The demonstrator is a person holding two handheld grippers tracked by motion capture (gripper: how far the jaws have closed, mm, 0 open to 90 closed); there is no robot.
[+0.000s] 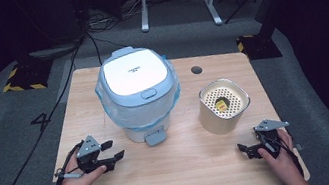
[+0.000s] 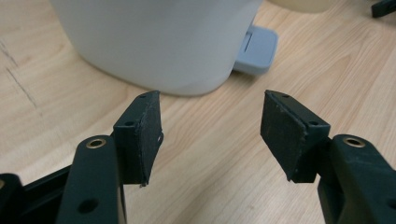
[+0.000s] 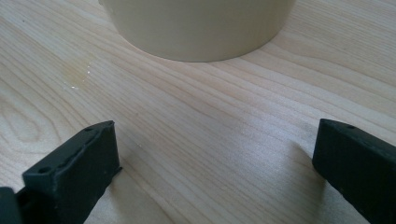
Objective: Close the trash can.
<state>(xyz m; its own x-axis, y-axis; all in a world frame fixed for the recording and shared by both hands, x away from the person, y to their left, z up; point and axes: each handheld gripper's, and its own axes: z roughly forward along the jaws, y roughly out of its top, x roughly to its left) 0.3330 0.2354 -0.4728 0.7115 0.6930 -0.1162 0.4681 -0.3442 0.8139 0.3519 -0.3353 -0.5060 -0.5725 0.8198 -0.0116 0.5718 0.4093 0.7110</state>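
Observation:
A white bin with a pale blue lid [image 1: 134, 77] and a plastic liner stands mid-table, its blue foot pedal [image 1: 155, 136] facing me. My left gripper [image 1: 113, 150] rests low at the front left, open, aimed at the bin's base. In the left gripper view the jaws [image 2: 210, 130] stand apart over bare wood, with the white bin wall [image 2: 154, 42] and pedal [image 2: 256, 49] just beyond. My right gripper [image 1: 244, 150] lies at the front right, open. Its jaws [image 3: 215, 158] hold nothing and face a beige round container [image 3: 196, 28].
The beige container [image 1: 224, 105] has a perforated top with a small yellow thing in the middle. The wooden table [image 1: 190, 169] has a dark round hole [image 1: 196, 70] at the back right. Cables and metal stand legs lie on the floor beyond.

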